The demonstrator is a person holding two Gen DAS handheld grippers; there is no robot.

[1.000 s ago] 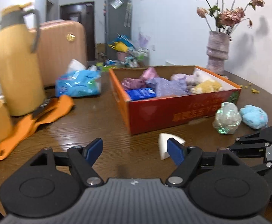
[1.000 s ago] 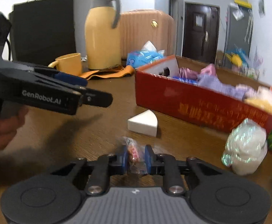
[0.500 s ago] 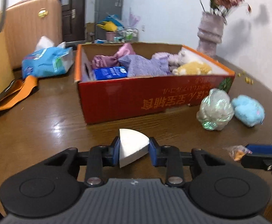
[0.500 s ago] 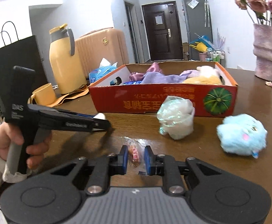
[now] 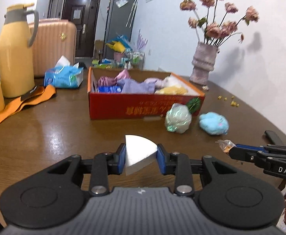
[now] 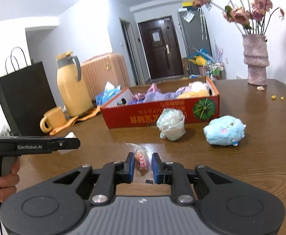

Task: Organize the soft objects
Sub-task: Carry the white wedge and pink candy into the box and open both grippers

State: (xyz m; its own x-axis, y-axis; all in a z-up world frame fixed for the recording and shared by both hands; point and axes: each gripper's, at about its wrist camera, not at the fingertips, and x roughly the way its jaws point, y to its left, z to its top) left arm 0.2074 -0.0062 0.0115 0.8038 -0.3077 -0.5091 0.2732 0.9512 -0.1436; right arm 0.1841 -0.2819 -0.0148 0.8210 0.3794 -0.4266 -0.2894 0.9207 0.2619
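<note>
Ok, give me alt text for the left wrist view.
The left tongs grip a white wedge-shaped sponge above a brown table. Beyond it sit a red box of soft items, a wrapped ball and a blue plush.

1. In the lower half of the left wrist view we see our left gripper [image 5: 141,159]: a grey ribbed housing, two black round discs, black linkage arms with silver screws.
2. Its fingers [image 5: 121,161] carry blue pads.
3. Our right gripper [image 6: 142,165] has the same grey ribbed body, black arms, silver screws and blue-padded fingers [image 6: 130,167].
4. From the side, at the left edge of the right wrist view, the left tool is a black pistol-grip body marked "GenRobot.AI" in white.
5. At the right edge of the left wrist view, the right tool bears white letters "DAS".
</note>
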